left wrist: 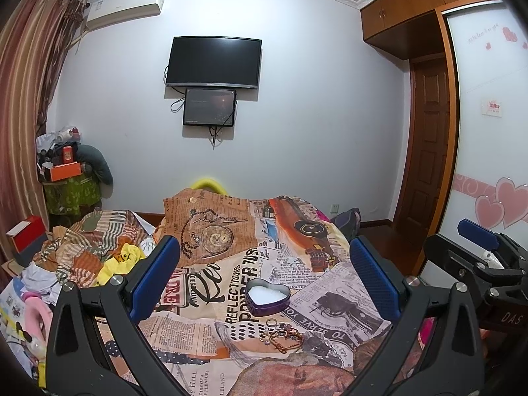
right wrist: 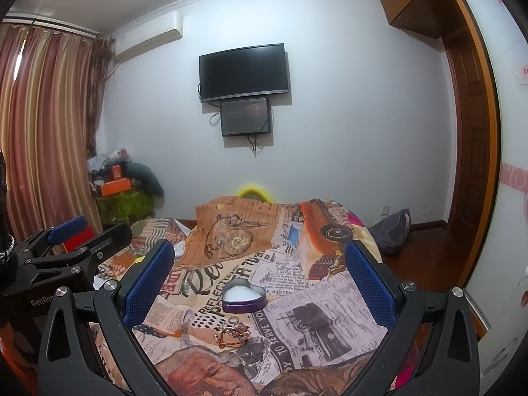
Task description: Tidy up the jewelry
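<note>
A heart-shaped purple tin (left wrist: 268, 296) with a white lining lies open on the newspaper-print cloth (left wrist: 211, 297). A small heap of jewelry (left wrist: 282, 333), rings and a gold bracelet, lies just in front of it. Both show in the right wrist view, the tin (right wrist: 243, 298) and the jewelry (right wrist: 233, 331). My left gripper (left wrist: 265, 264) is open and empty, held above and behind the tin. My right gripper (right wrist: 260, 270) is open and empty, also above the tin. The right gripper shows at the right edge of the left view (left wrist: 478, 257); the left gripper shows at the left edge of the right view (right wrist: 66, 244).
The cloth covers a bed with crumpled clothes (left wrist: 99, 250) and a red box (left wrist: 28, 236) at its left. A TV (left wrist: 214, 62) hangs on the far wall. A wardrobe (left wrist: 488, 132) and door (left wrist: 429, 145) stand at the right, curtains (right wrist: 43, 132) at the left.
</note>
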